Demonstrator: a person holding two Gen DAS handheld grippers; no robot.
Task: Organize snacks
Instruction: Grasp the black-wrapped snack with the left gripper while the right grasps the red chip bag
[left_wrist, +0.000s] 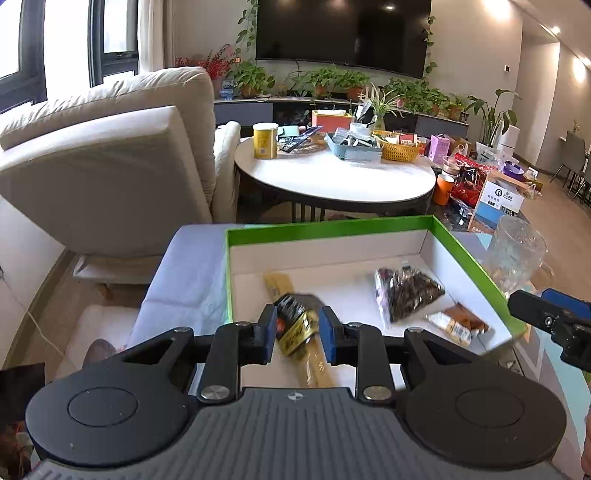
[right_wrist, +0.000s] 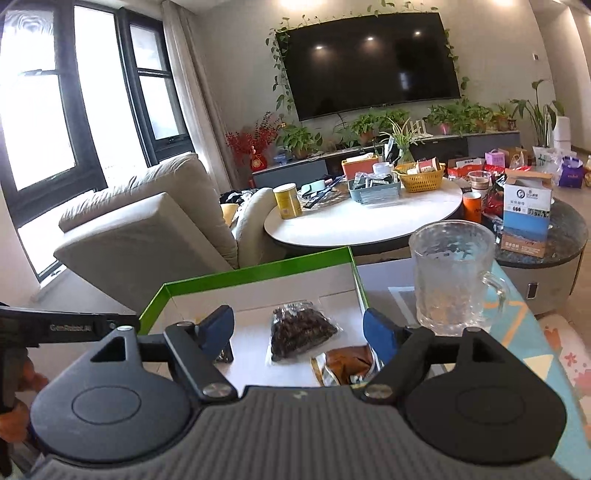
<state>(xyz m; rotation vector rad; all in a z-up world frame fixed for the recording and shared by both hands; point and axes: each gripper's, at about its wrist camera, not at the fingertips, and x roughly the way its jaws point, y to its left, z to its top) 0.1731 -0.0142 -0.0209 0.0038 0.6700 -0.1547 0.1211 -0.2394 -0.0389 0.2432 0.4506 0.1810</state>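
A green-rimmed white box (left_wrist: 332, 225) lies in front of me; it also shows in the right wrist view (right_wrist: 243, 275). In it lie a long yellow snack pack (left_wrist: 280, 282), a clear bag of dark nuts (left_wrist: 410, 291) (right_wrist: 299, 328) and a brown-and-white wrapped snack (left_wrist: 458, 323) (right_wrist: 347, 363). My left gripper (left_wrist: 297, 330) stands over the box with its jaws partly apart around a black-and-gold packet (left_wrist: 295, 325); the packet looks blurred and the pads do not clearly touch it. My right gripper (right_wrist: 299, 334) is open and empty above the nut bag.
A glass mug (right_wrist: 454, 273) stands right of the box on a patterned cloth. A beige armchair (left_wrist: 110, 166) stands at the left. A round white table (left_wrist: 332, 177) behind holds a yellow tin (left_wrist: 265, 140), baskets and packets. More boxes sit on a dark side table (right_wrist: 546, 236).
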